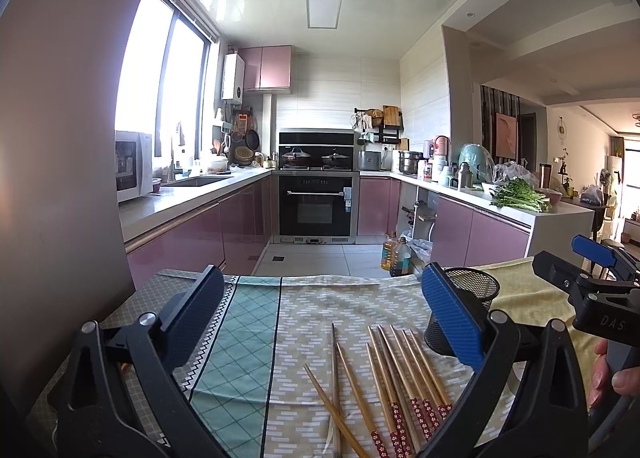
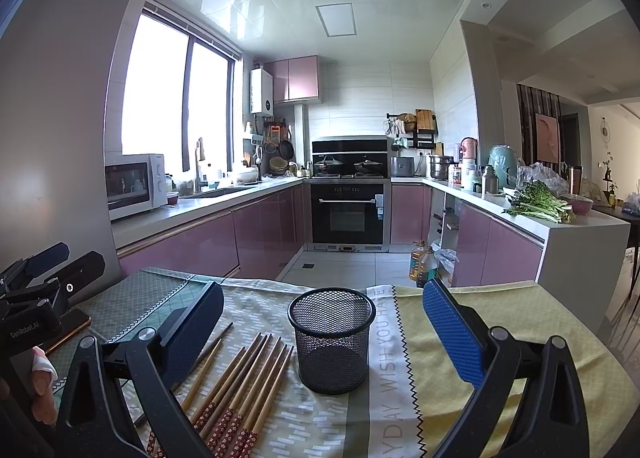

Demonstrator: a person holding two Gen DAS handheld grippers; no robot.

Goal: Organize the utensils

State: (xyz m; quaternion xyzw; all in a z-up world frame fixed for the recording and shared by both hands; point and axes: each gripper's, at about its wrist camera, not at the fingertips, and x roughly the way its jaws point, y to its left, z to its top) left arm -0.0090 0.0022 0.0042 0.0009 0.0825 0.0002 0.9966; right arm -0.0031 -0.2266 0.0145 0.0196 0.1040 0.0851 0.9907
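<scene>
- Your left gripper [image 1: 320, 322] has its jaws spread wide and holds nothing; it hangs above the patterned tablecloth [image 1: 256, 338].
- The wooden chopsticks [image 1: 396, 378] lie flat on the cloth below and slightly right of the gap between the left fingers, with their red flowered ends toward you.
- Two or three chopsticks on the left of the bunch cross one another; the others lie roughly side by side. The exact count is hard to read, since the gripper frame covers the near ends.
- The black mesh cup [image 1: 464, 310] stands upright just behind the left gripper's right finger [image 1: 452, 322], which hides part of it.
- Your right gripper [image 2: 324, 330] is also spread wide and grasps nothing.
- In the right wrist view the mesh cup [image 2: 332, 338] sits between the two fingers, nearer the left one, touching neither, and no utensil can be seen inside it.
- From that tool the chopsticks [image 2: 244, 382] lie just left of the cup, partly under the left finger [image 2: 192, 334], close to the cup's base.
- The cup stands near the seam where the patterned cloth meets a yellow cloth [image 2: 460, 342] printed with grey lettering.
- Each gripper shows at the edge of the other's view, with your fingers [image 1: 612, 374] on its handle.
</scene>
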